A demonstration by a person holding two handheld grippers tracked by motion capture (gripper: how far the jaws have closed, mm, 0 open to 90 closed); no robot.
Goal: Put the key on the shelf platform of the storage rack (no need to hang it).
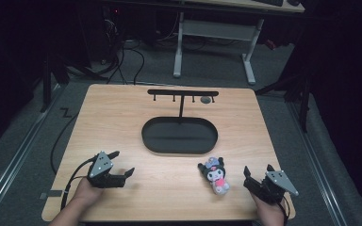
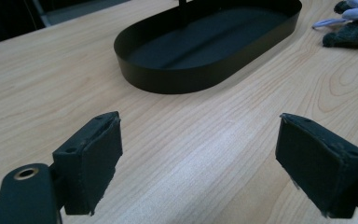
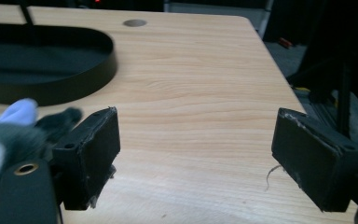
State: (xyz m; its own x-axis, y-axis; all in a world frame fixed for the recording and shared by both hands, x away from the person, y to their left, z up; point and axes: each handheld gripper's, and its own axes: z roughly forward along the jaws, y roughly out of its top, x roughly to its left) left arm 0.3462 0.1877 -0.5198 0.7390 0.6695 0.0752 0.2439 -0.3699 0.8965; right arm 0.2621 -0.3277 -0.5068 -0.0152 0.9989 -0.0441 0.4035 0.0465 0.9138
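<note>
**Light wood worktop: both grippers open, plush toy lying free**

Light wood forms the worktop (image 1: 122, 117), which carries a black oval tray (image 1: 179, 135) at its centre. A thin post rises from the tray's far rim to a black crossbar with small hooks (image 1: 183, 92), standing toward the far edge.

Left gripper (image 1: 121, 163): held by the left hand (image 1: 87, 190) near the near-left corner. The forearm enters over the near edge. The jaws point toward the tray and the right side, spread wide, with bare wood between them in the left gripper view (image 2: 198, 158).

Right gripper (image 1: 258, 172): held by the right hand (image 1: 269, 209) near the near-right corner. The jaws point toward the far edge, standing wide apart with nothing between them, as the right gripper view (image 3: 196, 158) confirms.

Plush toy (image 1: 215, 175): a black, white and pink doll lying on the wood near the near edge, between the tray and the right gripper. It lies just beside that gripper's left jaw, outside the gap, and well apart from the left gripper.
</note>
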